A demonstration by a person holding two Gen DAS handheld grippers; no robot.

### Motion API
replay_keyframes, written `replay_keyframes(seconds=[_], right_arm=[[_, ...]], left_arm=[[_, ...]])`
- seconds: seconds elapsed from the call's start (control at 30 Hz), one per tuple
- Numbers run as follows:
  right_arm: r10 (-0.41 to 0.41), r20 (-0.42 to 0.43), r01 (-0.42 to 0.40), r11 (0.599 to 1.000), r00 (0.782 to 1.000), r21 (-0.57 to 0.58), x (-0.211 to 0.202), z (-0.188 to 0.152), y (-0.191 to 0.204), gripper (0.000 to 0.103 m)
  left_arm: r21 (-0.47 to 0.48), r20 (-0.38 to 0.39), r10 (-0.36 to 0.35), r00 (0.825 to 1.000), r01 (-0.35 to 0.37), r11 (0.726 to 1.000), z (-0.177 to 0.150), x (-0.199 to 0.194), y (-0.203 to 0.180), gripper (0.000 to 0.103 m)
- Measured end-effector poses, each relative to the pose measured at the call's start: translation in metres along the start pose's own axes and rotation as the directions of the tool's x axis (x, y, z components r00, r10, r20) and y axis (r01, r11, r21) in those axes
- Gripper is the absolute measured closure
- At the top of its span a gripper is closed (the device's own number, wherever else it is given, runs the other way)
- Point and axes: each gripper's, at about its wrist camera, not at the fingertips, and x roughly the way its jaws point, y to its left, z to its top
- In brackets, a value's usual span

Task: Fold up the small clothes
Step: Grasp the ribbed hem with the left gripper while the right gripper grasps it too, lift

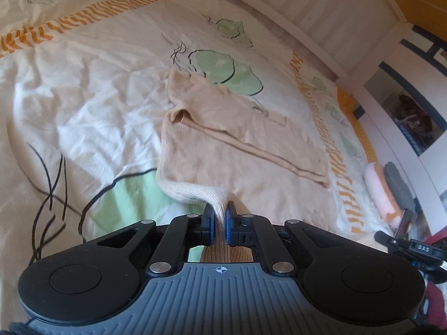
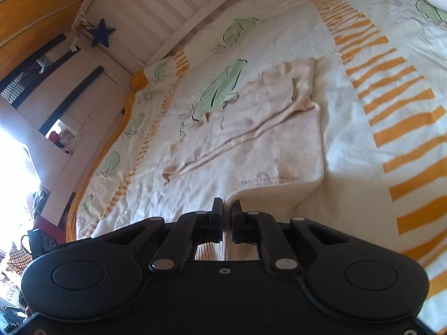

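A small beige knitted sweater (image 1: 223, 139) lies spread on the bedcover, with a sleeve folded across its body. My left gripper (image 1: 220, 212) is shut on the ribbed hem at the near corner, and the cloth rises into the jaws. In the right wrist view the same beige sweater (image 2: 251, 134) stretches away from me. My right gripper (image 2: 226, 209) is shut on its near hem edge, which is pulled up off the bed between the black pads.
The bedcover (image 1: 83, 97) is white with green leaves and orange stripes (image 2: 405, 122). A white slatted bed end (image 2: 156, 8) with a blue star (image 2: 102, 32) runs along the far side. Pink and grey cushions (image 1: 391, 189) lie past the bed's right edge.
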Motion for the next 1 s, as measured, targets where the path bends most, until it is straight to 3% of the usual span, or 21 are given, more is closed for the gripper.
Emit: replay_keyframes(seconds=[0.2, 0.5, 0.7, 1.0], right_arm=[[0.0, 0.049, 0.0, 1.0, 0.999, -0.004, 0.021, 0.036, -0.008, 0.09], [-0.017, 0.127, 0.018, 1.0, 0.992, -0.009, 0.068, 0.1, -0.022, 0.09], [-0.062, 0.155, 0.061, 0.998, 0.986, 0.012, 0.109, 0.133, -0.04, 0.09], [-0.156, 0.106, 0.152, 0.987, 0.982, 0.043, 0.171, 0.154, -0.073, 0.09]], left_arm=[[0.009, 0.089, -0.031, 0.996, 0.031, 0.999, 0.048, 0.01, -0.007, 0.096], [0.057, 0.149, -0.045, 0.988, 0.037, 0.998, 0.112, 0.052, -0.014, 0.096], [0.066, 0.157, -0.018, 0.987, 0.008, 0.998, 0.144, 0.095, -0.009, 0.096], [0.007, 0.08, 0.046, 0.996, -0.047, 0.999, 0.163, 0.167, 0.018, 0.096]])
